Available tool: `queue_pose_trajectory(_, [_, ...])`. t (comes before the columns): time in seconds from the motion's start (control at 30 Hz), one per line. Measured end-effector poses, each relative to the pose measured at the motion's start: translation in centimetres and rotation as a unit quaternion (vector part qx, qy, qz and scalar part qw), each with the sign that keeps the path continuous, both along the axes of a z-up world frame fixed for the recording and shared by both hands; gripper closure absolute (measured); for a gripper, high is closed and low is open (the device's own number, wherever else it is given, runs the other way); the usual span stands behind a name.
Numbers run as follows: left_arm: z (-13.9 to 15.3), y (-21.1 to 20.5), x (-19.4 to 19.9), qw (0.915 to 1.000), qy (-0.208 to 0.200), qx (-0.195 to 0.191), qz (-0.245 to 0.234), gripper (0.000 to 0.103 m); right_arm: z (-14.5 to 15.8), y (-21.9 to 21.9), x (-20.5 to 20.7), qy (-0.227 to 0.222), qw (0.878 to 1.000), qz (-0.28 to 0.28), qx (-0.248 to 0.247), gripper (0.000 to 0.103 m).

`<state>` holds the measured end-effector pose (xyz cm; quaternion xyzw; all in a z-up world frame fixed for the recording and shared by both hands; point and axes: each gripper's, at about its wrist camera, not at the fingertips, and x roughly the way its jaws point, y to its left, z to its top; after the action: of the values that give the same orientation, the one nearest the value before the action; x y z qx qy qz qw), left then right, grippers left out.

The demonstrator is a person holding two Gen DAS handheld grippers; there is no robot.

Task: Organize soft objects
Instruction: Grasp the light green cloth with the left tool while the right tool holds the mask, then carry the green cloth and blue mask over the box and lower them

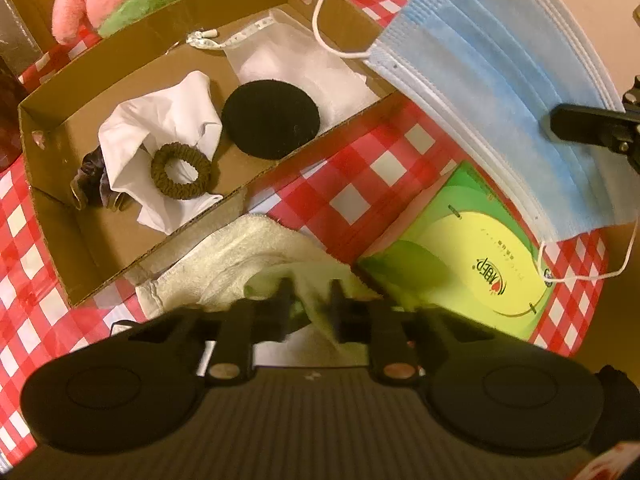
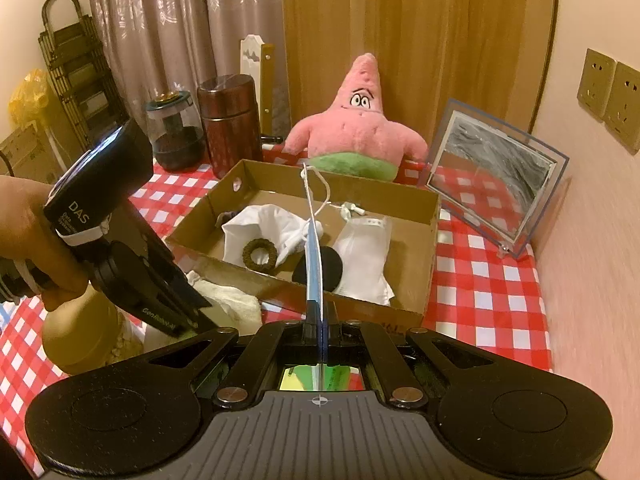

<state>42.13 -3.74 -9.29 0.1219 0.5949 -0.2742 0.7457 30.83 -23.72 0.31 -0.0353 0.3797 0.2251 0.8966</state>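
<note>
Left gripper (image 1: pixel 310 300) fingers pinching towel (image 1: pixel 240 256)

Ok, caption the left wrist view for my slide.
Left gripper shut on a cream towel beside the cardboard box, while the right gripper holds a blue face mask above.

Black tongs (image 2: pixel 316 332): ribbed grey base, 2 round side discs, silver screws (white "DAS" lettering on left unit (image 2: pixel 96 168)).
</note>
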Motion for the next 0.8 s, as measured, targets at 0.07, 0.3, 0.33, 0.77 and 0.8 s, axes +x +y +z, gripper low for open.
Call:
queue_pose_trajectory(0.07, [0.5,0.2,-0.3,0.9999,-0.010,-0.008,0.008,0.100,0.1,-0.1,-0.1,0.000,1.000,-0.002,0.001,0.103])
queue_pose_trajectory(0.3, [3.9,0.5,-1.8,0.9965,-0.054,-0.049,0.039,0.102,0.7,-0.2,-0.6,-0.004,1.000,-0.008,0.006,0.103])
queue_pose_trajectory(0.33, [4.5,0.5,-2.0,0.9958,-0.060,-0.056,0.042,0.102,0.8,-0.2,-0.8,-0.006,1.000,-0.008,0.007,0.103])
queue_pose_trajectory(0.77, [13.5,1.6,-5.0,0.9808,-0.150,-0.098,0.077,0.102,4.8,-0.7,-3.0,-0.037,0.999,-0.021,0.018,0.103])
queue_pose_trajectory(0.8, [14.1,1.7,-5.2,0.9794,-0.157,-0.099,0.080,0.102,5.0,-0.8,-3.1,-0.037,0.999,-0.023,0.019,0.103])
